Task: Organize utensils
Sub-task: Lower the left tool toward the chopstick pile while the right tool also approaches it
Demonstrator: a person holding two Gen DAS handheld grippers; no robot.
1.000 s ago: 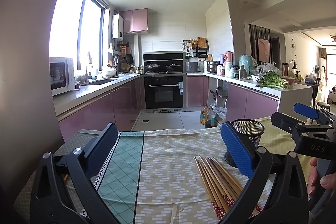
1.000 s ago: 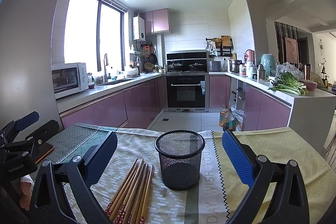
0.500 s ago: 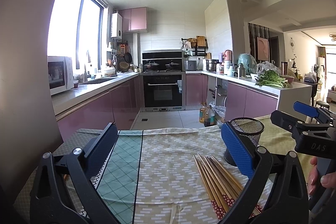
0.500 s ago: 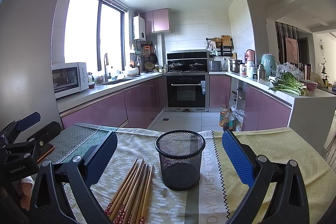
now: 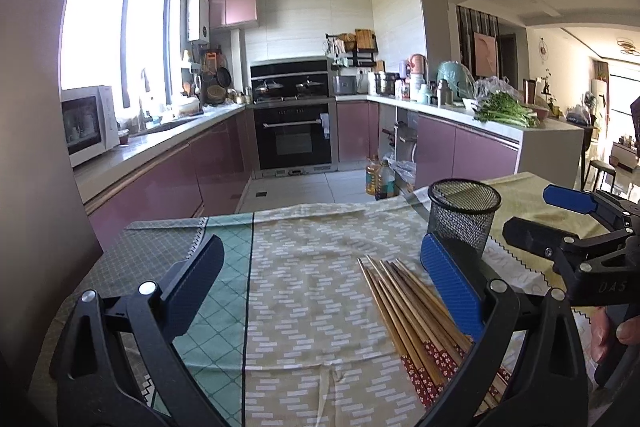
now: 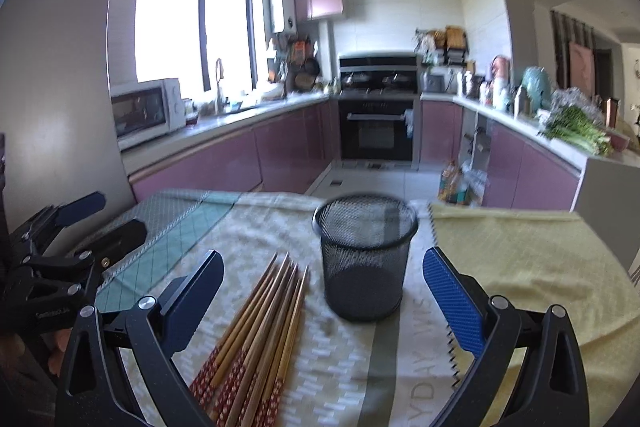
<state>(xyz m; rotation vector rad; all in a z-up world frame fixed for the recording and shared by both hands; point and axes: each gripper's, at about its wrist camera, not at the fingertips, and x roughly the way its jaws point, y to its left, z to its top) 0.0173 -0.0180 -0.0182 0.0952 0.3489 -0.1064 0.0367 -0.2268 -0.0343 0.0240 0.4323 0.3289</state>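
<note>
Several wooden chopsticks (image 5: 412,311) with red patterned ends lie in a bundle on the cloth-covered table, also seen in the right wrist view (image 6: 260,331). A black mesh cup (image 6: 366,255) stands upright and empty just right of them; the left wrist view shows the mesh cup (image 5: 464,215) behind my right finger. My left gripper (image 5: 320,275) hovers open above the cloth, left of the chopsticks. My right gripper (image 6: 324,287) is open, held over the chopsticks and the cup. Each gripper appears in the other's view: the right gripper (image 5: 560,223) and the left gripper (image 6: 76,231).
The table carries patchwork cloths: teal check (image 5: 200,307) at left, beige pattern in the middle, yellow (image 6: 520,267) at right. Beyond the table's far edge (image 5: 304,211) lies a kitchen floor with purple cabinets and an oven. A hand (image 5: 616,331) holds the right gripper's handle.
The right gripper has moved forward and tilted down, so cup and chopsticks appear closer and higher between its fingers; its view is blurred. The left gripper shifted slightly. Both stay open.
</note>
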